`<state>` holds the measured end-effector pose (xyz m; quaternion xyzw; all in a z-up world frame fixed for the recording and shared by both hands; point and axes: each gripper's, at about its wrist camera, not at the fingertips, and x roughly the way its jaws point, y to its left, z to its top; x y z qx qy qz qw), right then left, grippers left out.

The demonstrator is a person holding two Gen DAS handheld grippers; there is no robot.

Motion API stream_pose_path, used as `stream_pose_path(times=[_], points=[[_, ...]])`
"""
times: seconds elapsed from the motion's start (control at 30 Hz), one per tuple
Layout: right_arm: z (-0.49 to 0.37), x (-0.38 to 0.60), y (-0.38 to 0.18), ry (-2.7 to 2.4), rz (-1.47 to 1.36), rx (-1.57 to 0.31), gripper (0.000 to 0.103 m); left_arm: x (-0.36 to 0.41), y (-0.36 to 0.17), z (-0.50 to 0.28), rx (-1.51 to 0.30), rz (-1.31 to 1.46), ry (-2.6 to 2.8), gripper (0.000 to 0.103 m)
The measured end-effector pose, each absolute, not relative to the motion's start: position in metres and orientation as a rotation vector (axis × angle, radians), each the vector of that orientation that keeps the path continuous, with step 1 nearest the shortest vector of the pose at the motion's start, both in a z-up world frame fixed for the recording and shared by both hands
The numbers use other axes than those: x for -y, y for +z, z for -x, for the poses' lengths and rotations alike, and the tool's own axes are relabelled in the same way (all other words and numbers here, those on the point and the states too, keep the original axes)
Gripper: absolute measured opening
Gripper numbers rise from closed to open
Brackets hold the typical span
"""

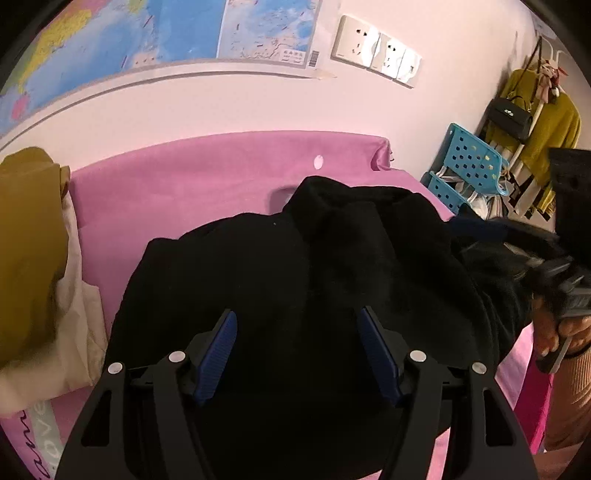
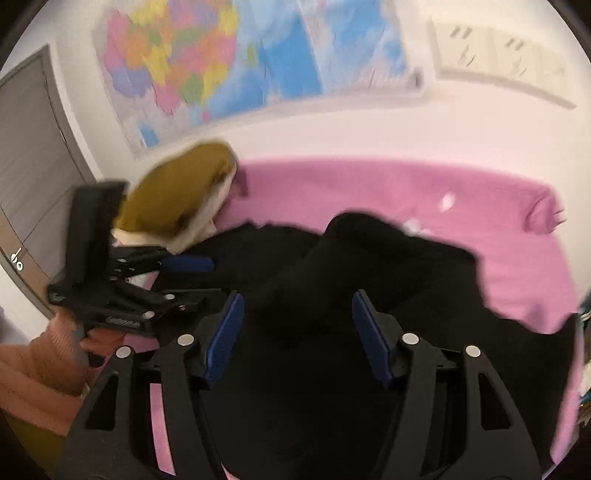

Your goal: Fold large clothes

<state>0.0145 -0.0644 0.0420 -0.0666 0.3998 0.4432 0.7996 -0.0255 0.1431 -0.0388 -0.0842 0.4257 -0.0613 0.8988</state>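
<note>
Black garment (image 1: 332, 266) lies bunched in a rumpled heap on the pink sheet (image 1: 184, 177), filling the centre of both wrist views; one raised fold peaks toward 12 o'clock.

Left gripper (image 1: 299, 354): jaws spread, blue pads (image 1: 221, 354) apart, no cloth pinched between them; the garment lies below and ahead of the fingers. Released.

Right gripper (image 2: 297, 332): jaws likewise spread, blue pads (image 2: 225, 332) clear of the fabric, the garment beneath. Released. The right view is motion-blurred.

Cross-views: from the left camera the right gripper sits at 3 o'clock, gripped by a hand (image 1: 554, 332). From the right camera the left gripper sits at 9 o'clock, with an orange ribbed sleeve (image 2: 37, 362) below it.

Surroundings: mustard cloth (image 1: 26, 240) on a cream cloth (image 1: 77, 314) at 9 o'clock of the garment. Map (image 1: 147, 33) on the wall at 12 o'clock, wall sockets (image 1: 376, 48) to its right. Blue perforated crate (image 1: 469, 162) at 2 o'clock; beyond it a mustard sweater (image 1: 554, 125) and a black handbag (image 1: 511, 114) hang on a rack. Grey door (image 2: 29, 166) at 9 o'clock in the right view.
</note>
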Motion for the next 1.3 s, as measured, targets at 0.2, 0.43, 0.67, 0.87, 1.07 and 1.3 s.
stream_pose_path(times=[0.2,0.43,0.67,0.87,1.07,1.3], points=[[-0.049,0.033,0.007,0.866,0.159,-0.955,0.011,-0.146,-0.040,0.029,-0.895,0.174,-0.099,0.068],[-0.034,0.053,0.077,0.982,0.015,-0.655,0.002,-0.155,-0.023,0.035,-0.815,0.192,-0.090,0.068],[-0.061,0.021,0.014,0.898,0.149,-0.867,0.008,-0.151,-0.046,0.019,-0.880,0.093,0.033,0.067],[-0.041,0.067,0.035,0.884,0.062,-0.800,0.051,-0.159,-0.049,0.024,-0.886,0.141,0.028,0.068],[0.005,0.189,0.060,0.698,-0.023,-0.713,0.058,-0.143,-0.027,0.051,-0.818,0.143,-0.104,0.080],[0.032,0.277,0.017,0.503,-0.086,-0.824,0.061,-0.105,-0.042,0.051,-0.844,0.075,-0.197,0.083]])
